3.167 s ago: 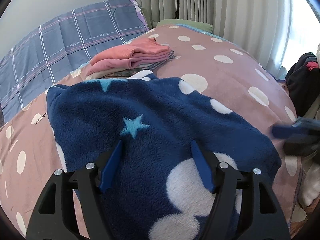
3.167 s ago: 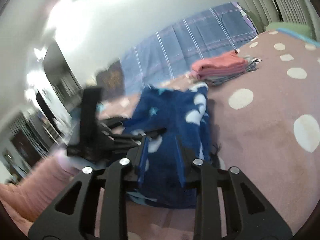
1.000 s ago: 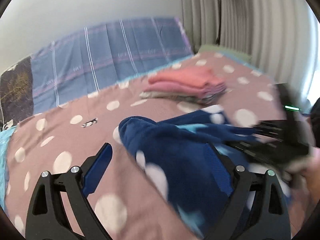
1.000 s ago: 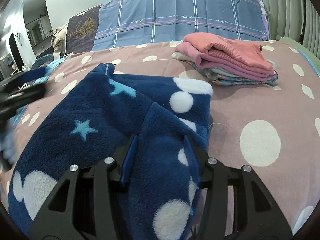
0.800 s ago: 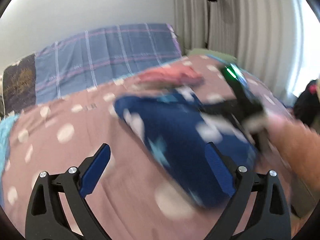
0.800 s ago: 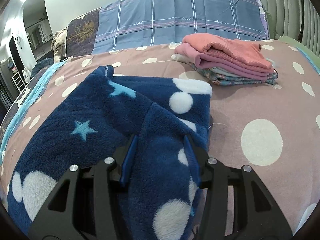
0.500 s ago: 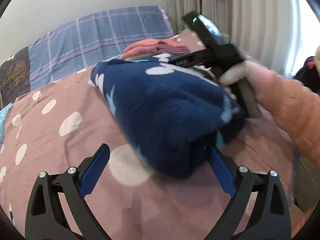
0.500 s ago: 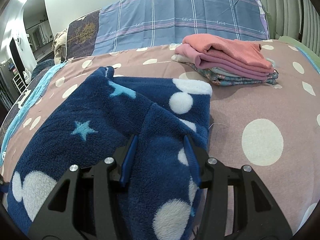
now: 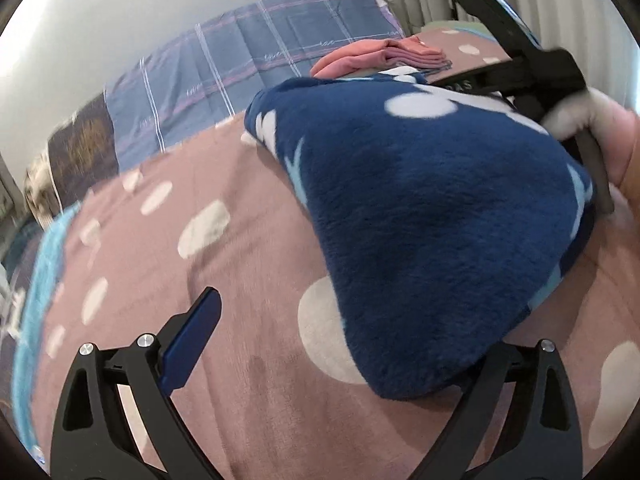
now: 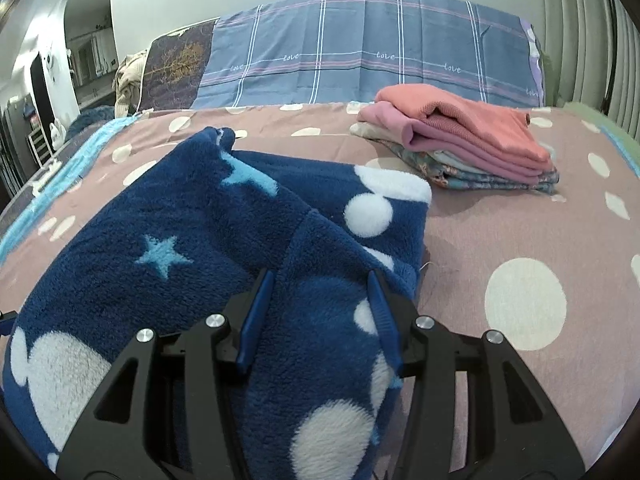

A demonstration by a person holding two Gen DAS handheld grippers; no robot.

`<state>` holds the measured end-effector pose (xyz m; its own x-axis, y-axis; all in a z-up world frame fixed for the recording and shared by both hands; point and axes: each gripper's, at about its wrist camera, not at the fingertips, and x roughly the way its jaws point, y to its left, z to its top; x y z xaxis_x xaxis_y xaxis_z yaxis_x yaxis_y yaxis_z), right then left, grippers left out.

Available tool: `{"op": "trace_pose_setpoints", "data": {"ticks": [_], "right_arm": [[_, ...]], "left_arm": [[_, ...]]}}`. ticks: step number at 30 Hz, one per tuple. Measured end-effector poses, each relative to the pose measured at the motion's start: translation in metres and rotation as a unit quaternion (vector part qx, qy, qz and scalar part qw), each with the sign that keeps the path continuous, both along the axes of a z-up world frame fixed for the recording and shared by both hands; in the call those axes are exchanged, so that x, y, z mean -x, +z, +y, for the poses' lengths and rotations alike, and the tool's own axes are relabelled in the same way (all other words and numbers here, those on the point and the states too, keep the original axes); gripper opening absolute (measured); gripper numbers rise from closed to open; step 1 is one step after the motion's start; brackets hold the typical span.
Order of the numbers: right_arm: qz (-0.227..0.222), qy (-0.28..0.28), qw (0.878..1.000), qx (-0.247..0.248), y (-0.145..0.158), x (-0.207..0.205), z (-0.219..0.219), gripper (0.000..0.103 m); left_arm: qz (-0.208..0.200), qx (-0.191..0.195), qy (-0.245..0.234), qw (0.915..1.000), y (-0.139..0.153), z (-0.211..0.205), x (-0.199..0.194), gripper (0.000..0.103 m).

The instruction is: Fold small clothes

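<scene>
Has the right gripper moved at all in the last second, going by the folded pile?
No. The right gripper sits on the blue fleece, and the folded pile keeps its place in view.

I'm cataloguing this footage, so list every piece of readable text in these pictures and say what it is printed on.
"love": woven in small script, repeated along the stripes of the blue plaid cloth at the head of the bed, clear in the right wrist view.
"...AS": partial white letters on the black right gripper body in the left wrist view; the rest is hidden behind the navy fleece garment.
Nothing else legible.
</scene>
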<state>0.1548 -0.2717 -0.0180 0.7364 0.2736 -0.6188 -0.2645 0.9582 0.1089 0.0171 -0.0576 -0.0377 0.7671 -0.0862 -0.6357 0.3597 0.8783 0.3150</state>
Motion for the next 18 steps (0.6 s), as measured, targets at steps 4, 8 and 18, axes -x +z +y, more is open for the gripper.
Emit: {"op": "trace_pose_setpoints", "data": {"ticks": [4, 8, 18], "right_arm": [[0.000, -0.003, 1.000, -0.004, 0.000, 0.000, -0.003, 0.048], [0.000, -0.005, 1.000, -0.008, 0.000, 0.001, -0.003, 0.048], [-0.002, -0.008, 1.000, -0.007, 0.000, 0.003, -0.003, 0.049]], "left_arm": [[0.057, 0.063, -0.027, 0.9960, 0.013, 0.014, 0.008, 0.087], [0.046, 0.134, -0.077, 0.9869, 0.062, 0.032, 0.030, 0.071], [0.046, 0.115, -0.126, 0.9843, 0.015, -0.015, -0.038, 0.061]]}}
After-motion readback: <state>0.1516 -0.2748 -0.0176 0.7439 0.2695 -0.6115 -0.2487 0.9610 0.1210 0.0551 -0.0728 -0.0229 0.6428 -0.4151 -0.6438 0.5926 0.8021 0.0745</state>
